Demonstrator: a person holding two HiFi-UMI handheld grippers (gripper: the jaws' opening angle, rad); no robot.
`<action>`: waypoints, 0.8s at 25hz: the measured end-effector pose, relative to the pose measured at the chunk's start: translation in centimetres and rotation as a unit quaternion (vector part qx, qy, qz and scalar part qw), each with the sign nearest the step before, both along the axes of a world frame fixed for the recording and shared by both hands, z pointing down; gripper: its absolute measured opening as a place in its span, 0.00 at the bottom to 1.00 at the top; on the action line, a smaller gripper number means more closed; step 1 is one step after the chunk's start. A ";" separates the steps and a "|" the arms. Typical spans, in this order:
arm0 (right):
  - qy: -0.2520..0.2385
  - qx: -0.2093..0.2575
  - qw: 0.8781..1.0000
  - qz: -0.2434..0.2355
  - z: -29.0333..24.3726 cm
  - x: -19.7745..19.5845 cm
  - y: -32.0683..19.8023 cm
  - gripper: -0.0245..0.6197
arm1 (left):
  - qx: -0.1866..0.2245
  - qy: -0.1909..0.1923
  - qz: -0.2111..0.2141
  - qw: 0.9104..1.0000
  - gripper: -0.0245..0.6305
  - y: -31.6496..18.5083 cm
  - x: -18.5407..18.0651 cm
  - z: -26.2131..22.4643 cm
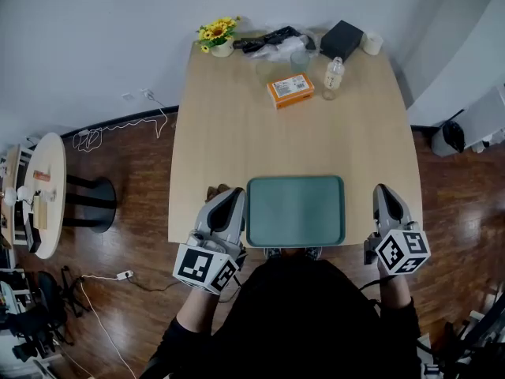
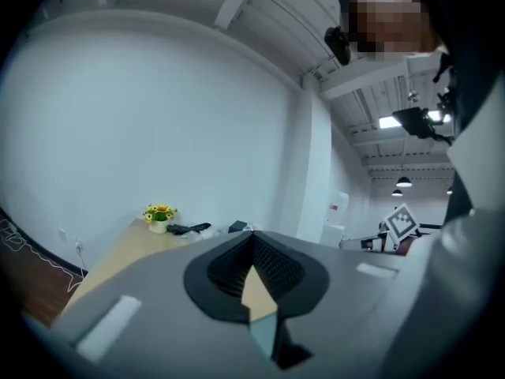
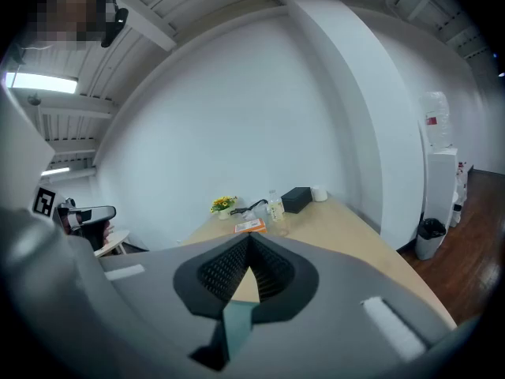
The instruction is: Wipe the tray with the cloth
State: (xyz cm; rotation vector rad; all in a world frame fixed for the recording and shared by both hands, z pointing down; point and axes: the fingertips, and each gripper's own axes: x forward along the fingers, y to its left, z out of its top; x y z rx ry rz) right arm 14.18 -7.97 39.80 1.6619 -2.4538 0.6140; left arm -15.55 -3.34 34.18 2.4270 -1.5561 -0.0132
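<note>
Your left gripper (image 1: pixel 233 198) and right gripper (image 1: pixel 383 193), both pressed together empty, are flanking the teal rectangular plastic tray (image 1: pixel 296 212), the left one nearer; no cloth is showing.

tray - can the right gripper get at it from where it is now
Probably yes: the right gripper sits just to the right of the green tray, nothing stands between them, and the tray is bare. Its jaws are shut and empty.

Pale wooden table (image 1: pixel 229 140), teal tray (image 1: pixel 296 211) at the middle of its near edge, orange box (image 1: pixel 290 90) beyond, clear bottle (image 1: pixel 334 76) beside it, far edge: potted yellow flowers (image 1: pixel 218 36), black box (image 1: pixel 342 39), white roll (image 1: pixel 372 43).
</note>
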 end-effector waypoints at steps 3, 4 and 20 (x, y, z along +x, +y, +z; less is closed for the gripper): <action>0.002 0.006 1.000 -0.007 -0.2 -0.2 0.3 0.04 | -0.032 -0.001 0.005 0.999 0.05 0.6 1.5 1.9; 0.001 0.006 1.000 -0.006 -0.3 -0.1 0.4 0.04 | -0.041 -0.001 0.009 0.999 0.05 0.8 1.7 2.4; 0.022 0.034 0.997 -0.059 -1.8 -2.3 1.3 0.04 | -0.091 -0.014 -0.013 0.996 0.05 1.2 1.1 5.4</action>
